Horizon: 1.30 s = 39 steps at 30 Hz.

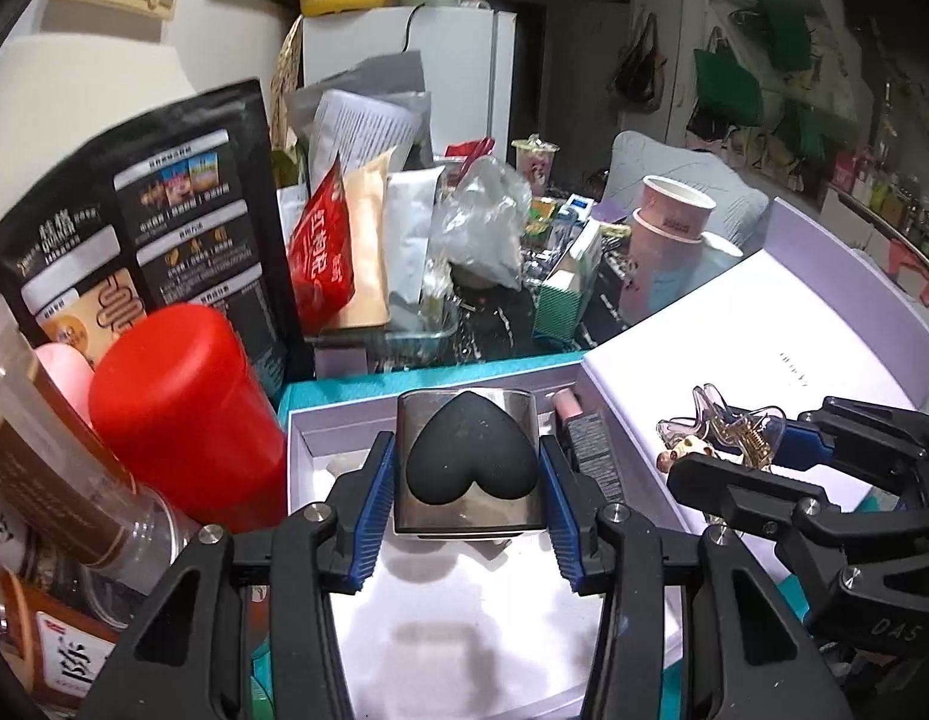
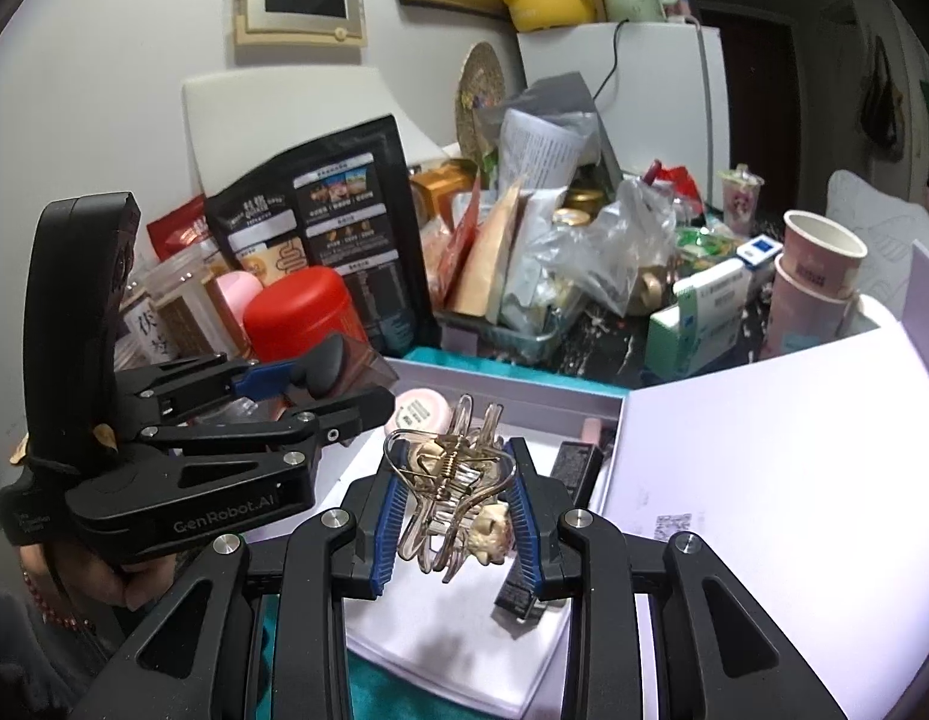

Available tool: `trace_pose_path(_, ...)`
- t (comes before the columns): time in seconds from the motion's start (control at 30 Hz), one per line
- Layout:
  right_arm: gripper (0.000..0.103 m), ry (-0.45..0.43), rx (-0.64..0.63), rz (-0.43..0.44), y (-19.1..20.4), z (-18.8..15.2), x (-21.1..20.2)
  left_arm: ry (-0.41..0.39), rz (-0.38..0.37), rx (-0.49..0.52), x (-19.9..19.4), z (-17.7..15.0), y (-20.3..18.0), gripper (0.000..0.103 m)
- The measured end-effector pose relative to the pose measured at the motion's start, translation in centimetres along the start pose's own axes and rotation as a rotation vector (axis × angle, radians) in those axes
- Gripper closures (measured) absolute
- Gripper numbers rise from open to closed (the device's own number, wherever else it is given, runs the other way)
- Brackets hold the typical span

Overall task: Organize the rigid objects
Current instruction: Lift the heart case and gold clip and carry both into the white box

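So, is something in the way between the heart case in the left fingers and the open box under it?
Nothing visible: the heart case hangs over the box's bare white floor.

1. Lighting's kinda dim and indoor, brightest on the white box lid (image 2: 764, 450).
2. Soft shadows land on the box floor.
3. Heavy fisheye bend, dark vignette corners, background a bit soft.
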State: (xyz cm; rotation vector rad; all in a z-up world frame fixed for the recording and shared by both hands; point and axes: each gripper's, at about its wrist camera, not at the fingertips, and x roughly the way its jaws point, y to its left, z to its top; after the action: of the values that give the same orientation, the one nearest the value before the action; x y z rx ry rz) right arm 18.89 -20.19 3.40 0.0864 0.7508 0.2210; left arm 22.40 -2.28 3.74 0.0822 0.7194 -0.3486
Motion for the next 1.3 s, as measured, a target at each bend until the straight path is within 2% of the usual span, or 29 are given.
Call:
trace_pose_path(0.13, 0.072, 0.017, -0.010, -0.010, -0.1, -0.3, 1.0, 0.034, 0.012, -0.009, 1.5, -0.4, 0.6, 0.058)
trace_pose_path(0.47, 0.072, 0.086, 0.000, 0.028, 0.1, -1.6, 3.4, 0.104, 0.034, -0.017, 2.9, -2.0, 1.5, 0.058)
trace_pose_path(0.83, 0.071, 0.145, 0.009, 0.042, 0.3, -2.9, 5.3, 0.195, 0.028, -0.033, 4.9, -4.4, 2.0, 0.058)
trace_pose_path(1.3, 0.071, 0.211, 0.015, 0.046, 0.6, -3.9, 7.6, 0.264, 0.039, -0.033, 6.8, -6.0, 2.5, 0.058)
